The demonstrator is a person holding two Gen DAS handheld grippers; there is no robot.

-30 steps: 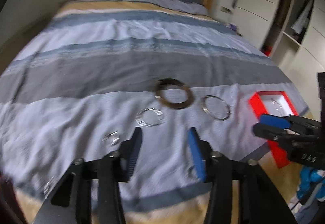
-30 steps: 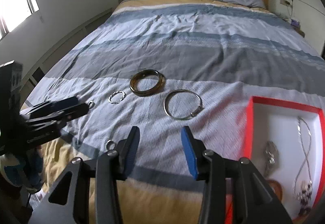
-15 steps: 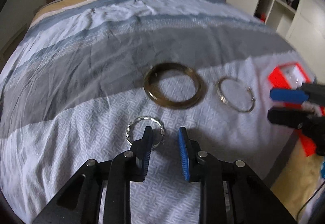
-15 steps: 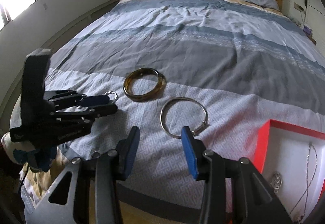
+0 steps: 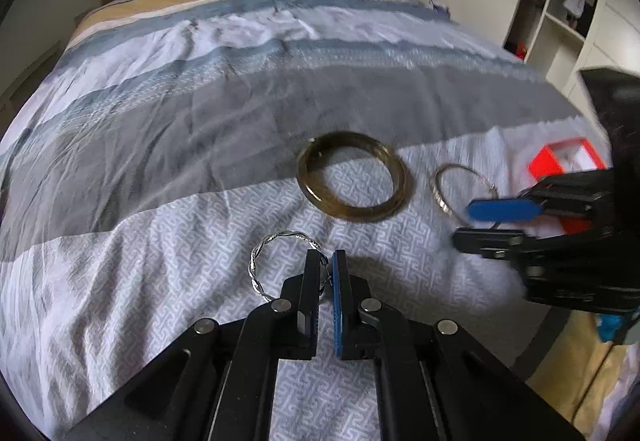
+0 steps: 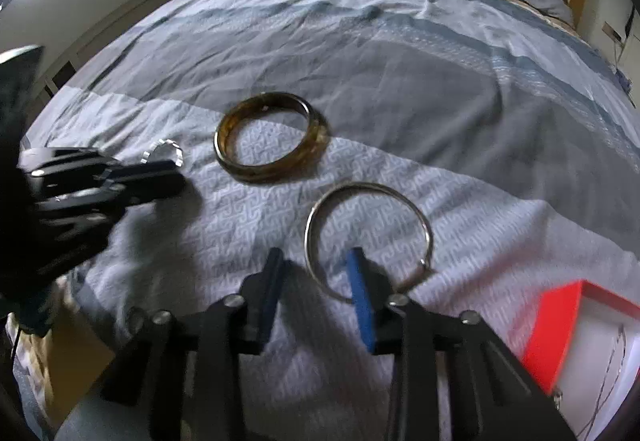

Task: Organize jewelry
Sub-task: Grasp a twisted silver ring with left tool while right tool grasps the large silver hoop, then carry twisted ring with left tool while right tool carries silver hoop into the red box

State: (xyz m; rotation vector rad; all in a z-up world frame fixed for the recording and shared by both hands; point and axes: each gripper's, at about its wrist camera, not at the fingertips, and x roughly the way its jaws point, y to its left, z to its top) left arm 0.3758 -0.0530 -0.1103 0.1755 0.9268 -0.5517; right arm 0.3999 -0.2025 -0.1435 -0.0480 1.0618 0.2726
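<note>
In the left wrist view, the left gripper sits at the lower centre, its jaws almost shut, pinching the right edge of the twisted silver bracelet on the striped bedspread. The right gripper, at the lower centre of its own view, is open; its blue finger lies inside the thin silver bangle, touching or just above it, I cannot tell. The amber bangle lies free at the centre. The red box is at the lower right.
</note>
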